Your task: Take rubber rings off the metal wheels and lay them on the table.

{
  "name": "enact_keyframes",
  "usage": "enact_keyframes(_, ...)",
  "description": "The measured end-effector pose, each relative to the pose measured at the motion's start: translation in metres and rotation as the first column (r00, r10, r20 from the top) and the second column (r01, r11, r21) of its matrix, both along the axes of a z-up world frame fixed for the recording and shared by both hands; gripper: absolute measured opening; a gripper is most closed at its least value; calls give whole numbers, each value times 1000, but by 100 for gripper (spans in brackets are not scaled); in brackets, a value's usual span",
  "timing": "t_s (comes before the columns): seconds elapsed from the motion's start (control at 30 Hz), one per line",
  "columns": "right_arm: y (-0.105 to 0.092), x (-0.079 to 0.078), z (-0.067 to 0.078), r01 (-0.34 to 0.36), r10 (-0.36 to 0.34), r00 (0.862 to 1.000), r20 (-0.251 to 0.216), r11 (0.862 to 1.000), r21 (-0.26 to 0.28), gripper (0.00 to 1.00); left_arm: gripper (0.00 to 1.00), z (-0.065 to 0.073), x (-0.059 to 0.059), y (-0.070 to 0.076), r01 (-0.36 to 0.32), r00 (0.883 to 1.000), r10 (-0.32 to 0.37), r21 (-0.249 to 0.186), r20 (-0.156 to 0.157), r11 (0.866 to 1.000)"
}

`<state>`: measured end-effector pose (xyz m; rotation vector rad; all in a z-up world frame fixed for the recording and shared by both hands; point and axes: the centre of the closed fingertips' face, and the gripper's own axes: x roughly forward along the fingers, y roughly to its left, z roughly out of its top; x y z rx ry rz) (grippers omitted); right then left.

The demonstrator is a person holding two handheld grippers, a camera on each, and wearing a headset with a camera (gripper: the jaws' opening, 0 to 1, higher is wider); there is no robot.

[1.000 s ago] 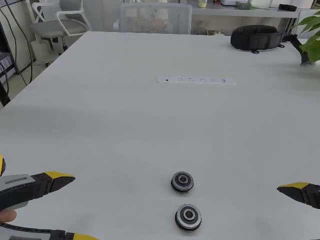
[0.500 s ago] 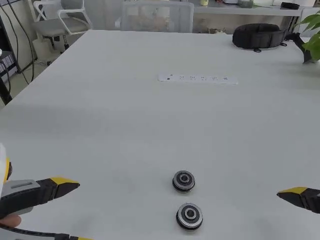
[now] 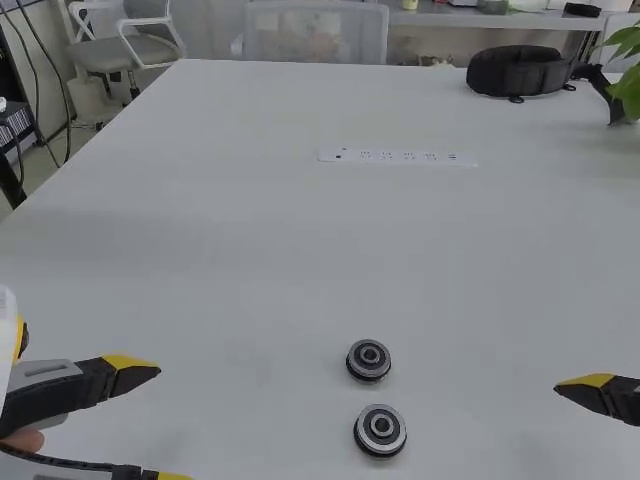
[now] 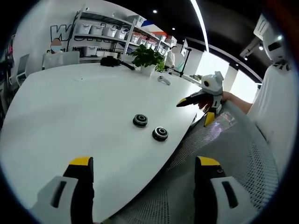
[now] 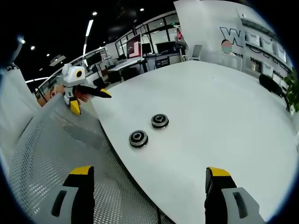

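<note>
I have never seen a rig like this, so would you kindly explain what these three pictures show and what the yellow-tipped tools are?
There is no robot: a person holds a two-jaw tool in each hand. One picture comes from a headset camera looking down at the white table. The other two come from fisheye cameras on the left gripper and right gripper, whose yellow-tipped jaws rise from the bottom. On the table lie the nearer wheel and the farther wheel, dark rings apparently on. Both grippers are open, holding nothing.
</note>
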<state>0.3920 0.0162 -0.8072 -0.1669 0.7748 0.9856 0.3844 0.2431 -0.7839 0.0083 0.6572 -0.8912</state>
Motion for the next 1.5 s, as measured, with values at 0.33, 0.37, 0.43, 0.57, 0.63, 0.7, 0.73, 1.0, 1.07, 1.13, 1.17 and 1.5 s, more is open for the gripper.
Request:
enact_keyframes(0.33,0,0,0,-6,6,1000,-1,1000,-3,93,87,-1,-1,0,-1,1000,1,0,-10,1000)
enact_keyframes(0.37,0,-1,0,-5,5,1000,-3,1000,-2,93,87,-1,-1,0,1,1000,-1,1,-12,1000)
enact_keyframes(0.43,-1,-1,-1,-4,4,1000,-3,1000,-4,94,87,-1,-1,-1,3,1000,-3,2,-14,1000)
enact_keyframes(0.57,-2,-1,-3,-5,5,1000,-5,1000,-15,95,87,-3,-1,0,5,1000,-5,3,-15,1000)
enact_keyframes(0.63,-2,-1,-3,-6,6,1000,-6,1000,-17,95,87,-3,-1,0,3,1000,-3,1,-15,1000)
enact_keyframes(0.7,-3,-1,-4,-7,7,1000,-5,1000,-19,95,87,-3,0,1,1,1000,-1,0,-15,1000)
enact_keyframes(0.73,-3,0,-4,-6,6,1000,-4,1000,-21,96,87,-4,0,1,0,1000,0,-1,-16,1000)
enact_keyframes(1.0,-5,0,-5,-4,4,1000,0,1000,-30,99,90,-5,0,0,-4,1000,4,-5,-23,1000)
enact_keyframes(1.07,-6,1,-6,-4,4,1000,1,999,-35,99,92,-6,-1,1,-4,1000,4,0,-26,1000)
enact_keyframes(1.13,-6,0,-6,-6,6,1000,1,999,-37,99,93,-6,-1,1,-2,1000,3,5,-25,1000)
enact_keyframes(1.17,-6,0,-6,-6,6,1000,1,999,-38,99,93,-6,-1,0,-2,1000,2,6,-24,1000)
enact_keyframes(1.5,-5,-1,-8,-17,16,1000,-4,999,-50,99,99,-7,1,2,-12,1000,12,16,-23,1000)
